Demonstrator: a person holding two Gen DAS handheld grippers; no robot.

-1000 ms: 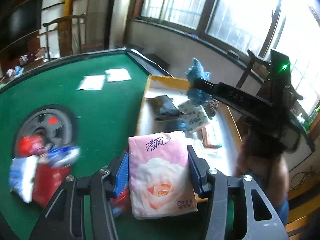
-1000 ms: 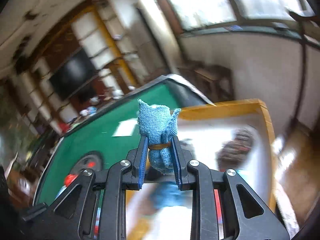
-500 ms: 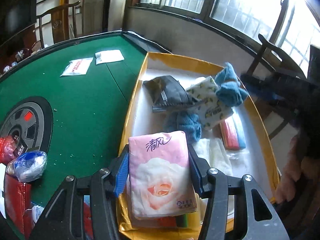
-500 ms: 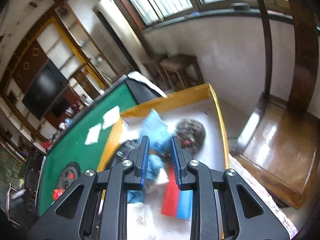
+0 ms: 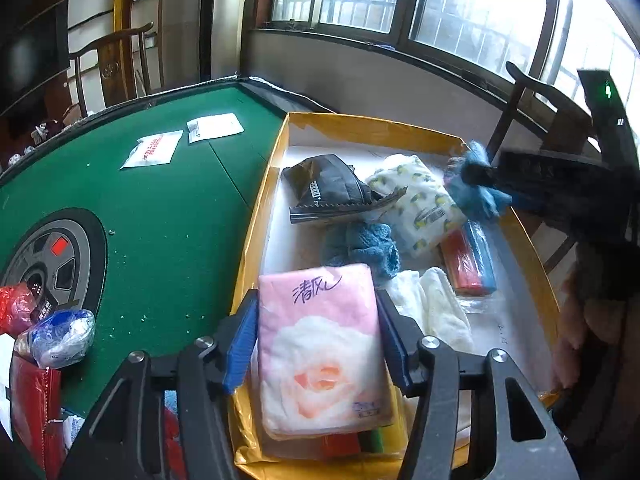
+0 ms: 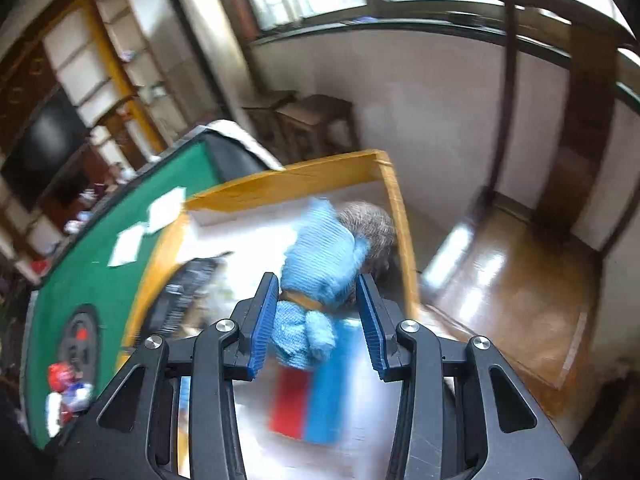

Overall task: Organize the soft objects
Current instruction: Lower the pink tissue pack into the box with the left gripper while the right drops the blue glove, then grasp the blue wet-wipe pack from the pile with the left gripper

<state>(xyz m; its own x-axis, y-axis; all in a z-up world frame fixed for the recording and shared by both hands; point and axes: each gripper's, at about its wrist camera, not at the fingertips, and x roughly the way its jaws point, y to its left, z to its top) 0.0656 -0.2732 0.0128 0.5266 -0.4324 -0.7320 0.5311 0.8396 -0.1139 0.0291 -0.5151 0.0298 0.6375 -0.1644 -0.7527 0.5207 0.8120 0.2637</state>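
Green table, yellow-rimmed box alongside

On my left wrist view, the pink tissue pack at lower centre carries handwritten-style characters "清风" across its top. The black pouch in the box, centre of frame, has white lettering too small for me to read. The white packet at upper left bears red print I cannot make out. Nothing is legible on my blurred right wrist view.
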